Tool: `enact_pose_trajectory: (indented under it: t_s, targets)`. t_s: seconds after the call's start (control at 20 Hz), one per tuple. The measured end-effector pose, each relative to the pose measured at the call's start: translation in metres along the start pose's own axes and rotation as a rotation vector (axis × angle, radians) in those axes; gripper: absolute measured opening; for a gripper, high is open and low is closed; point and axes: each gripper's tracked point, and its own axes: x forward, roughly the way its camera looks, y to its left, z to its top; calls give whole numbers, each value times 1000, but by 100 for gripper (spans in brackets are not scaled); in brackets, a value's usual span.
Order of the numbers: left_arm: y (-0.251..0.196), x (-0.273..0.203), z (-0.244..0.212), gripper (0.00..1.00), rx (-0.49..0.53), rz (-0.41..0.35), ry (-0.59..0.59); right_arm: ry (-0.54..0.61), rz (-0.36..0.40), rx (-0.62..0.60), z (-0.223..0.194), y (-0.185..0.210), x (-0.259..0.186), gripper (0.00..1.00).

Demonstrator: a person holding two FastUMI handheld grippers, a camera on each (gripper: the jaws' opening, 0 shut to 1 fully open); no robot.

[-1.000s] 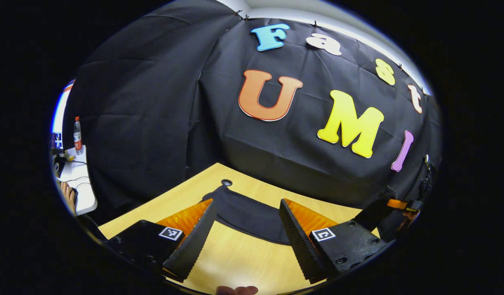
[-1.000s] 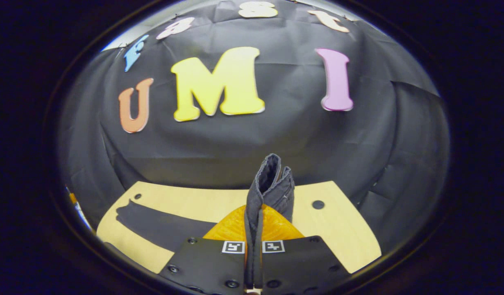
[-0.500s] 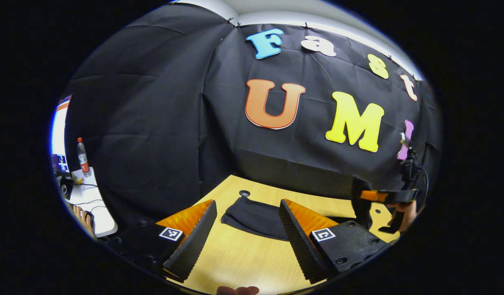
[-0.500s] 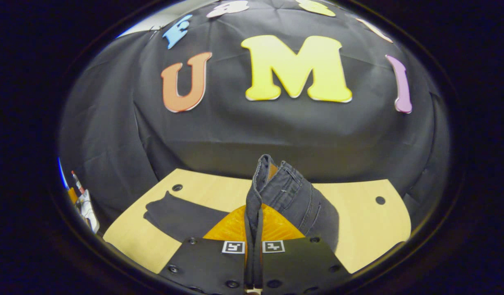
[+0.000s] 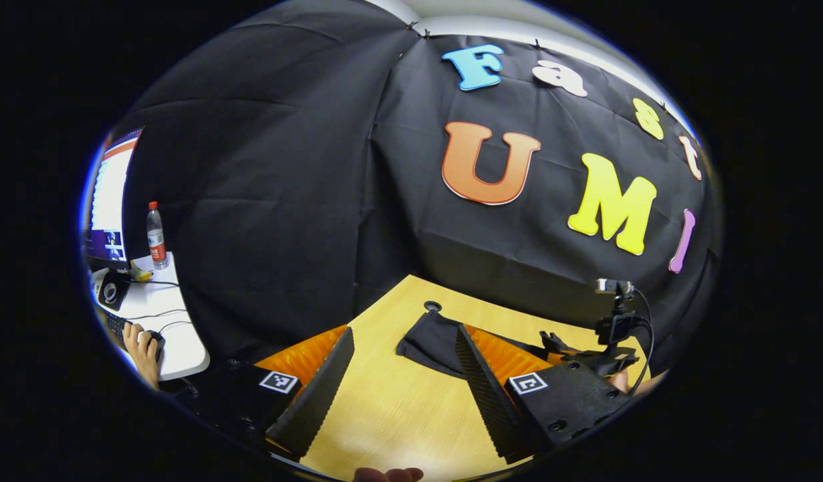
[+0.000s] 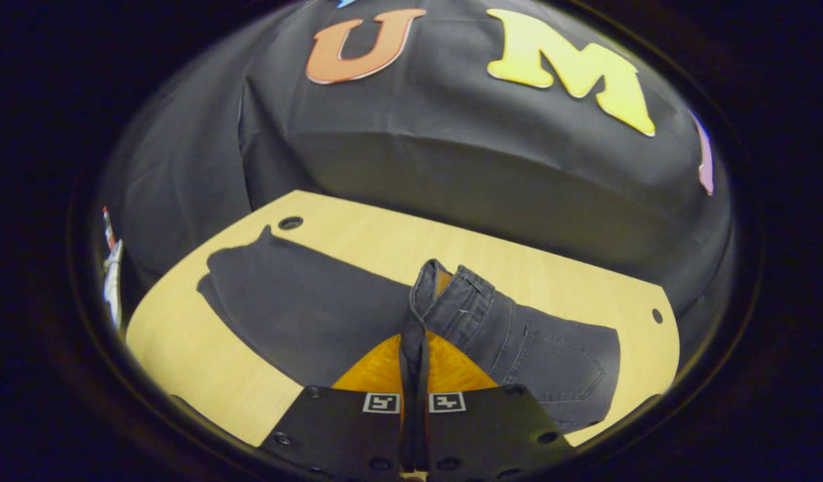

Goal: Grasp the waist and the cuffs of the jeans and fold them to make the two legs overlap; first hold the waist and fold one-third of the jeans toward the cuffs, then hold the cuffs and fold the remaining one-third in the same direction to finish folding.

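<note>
Jeans (image 6: pixel 304 314): dark denim, spread lengthwise across table, legs overlapped and flat toward far-left corner. Waist end (image 6: pixel 451 301) raised off surface, bunched w/ waistband doubled upright; seat w/ back pocket lies flat at right. Cuff end (image 5: pixel 428 338) flat nr table hole.

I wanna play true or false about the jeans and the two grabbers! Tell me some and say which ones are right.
1. The right gripper is shut on the jeans. True.
2. The left gripper is pinching the jeans. False: its fingers stand apart over the bare wooden table.
3. The jeans are red. False: they are dark grey.
4. A water bottle stands on the white desk. True.
</note>
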Motion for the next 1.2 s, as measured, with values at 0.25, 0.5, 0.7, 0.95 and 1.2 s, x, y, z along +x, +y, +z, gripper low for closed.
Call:
enact_pose_trajectory:
  t_s: [0.25, 0.5, 0.7, 0.95, 1.2]
  targets:
    - [3, 8, -6, 99, -24, 8, 19, 20, -14, -70, -19, 11, 13, 1]
    - [-2, 14, -8, 98, -23, 1, 24, -8, 60, -27, -8, 21, -4, 31]
    - [-7, 19, -10, 98, -26, -16, 28, -37, 101, 24, 7, 14, -35, 59]
    - [-19, 27, -16, 98, -64, -58, 46, -129, 133, 60, 40, -13, -100, 83]
    - [-39, 52, -41, 99, -175, -148, 115, -189, 160, 74, 67, -44, -175, 94]
